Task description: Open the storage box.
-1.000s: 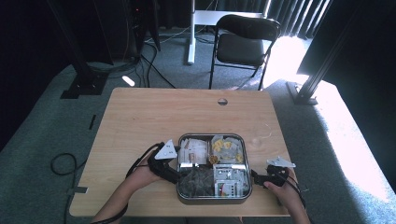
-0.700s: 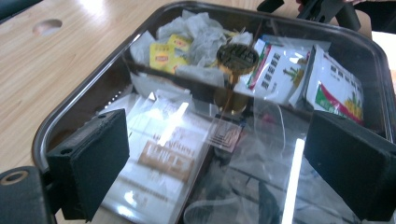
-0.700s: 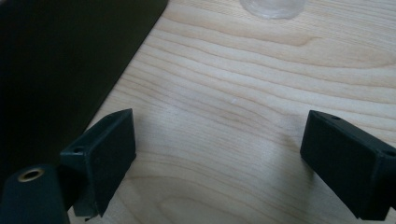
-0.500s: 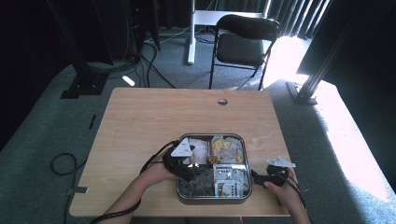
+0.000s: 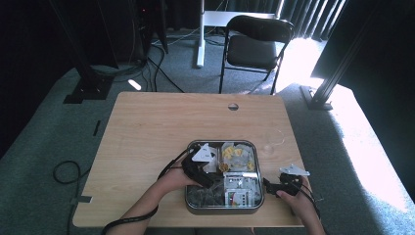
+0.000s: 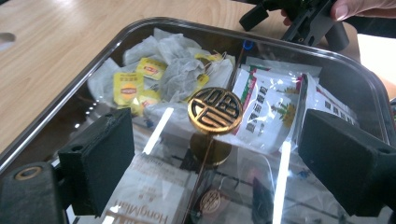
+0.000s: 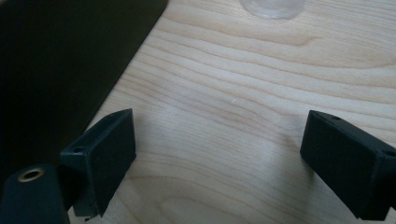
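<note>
A metal-rimmed box (image 5: 222, 143) with a clear glass lid sits near the table's front edge. Through the lid I see yellow tea bags (image 6: 128, 88) and white sachets (image 6: 266, 107). A round gold knob (image 6: 215, 110) stands at the lid's middle. My left gripper (image 6: 224, 161) hovers over the lid (image 5: 215, 172) with one pad on each side of the knob; the jaws have just been closing, and a clear gap remains on both sides. My right gripper (image 5: 268, 185) rests open on the wood right of the box, nothing between its pads (image 7: 219, 163).
A clear glass (image 5: 275, 137) stands on the table beyond the right gripper, its base (image 7: 273, 7) at the top of the right gripper view. The box's dark side wall (image 7: 56, 60) lies just left of the right jaws. The table's front edge runs close behind both hands.
My left gripper has travelled right, from the box's left edge to over the lid's middle. The right gripper has stayed put.
</note>
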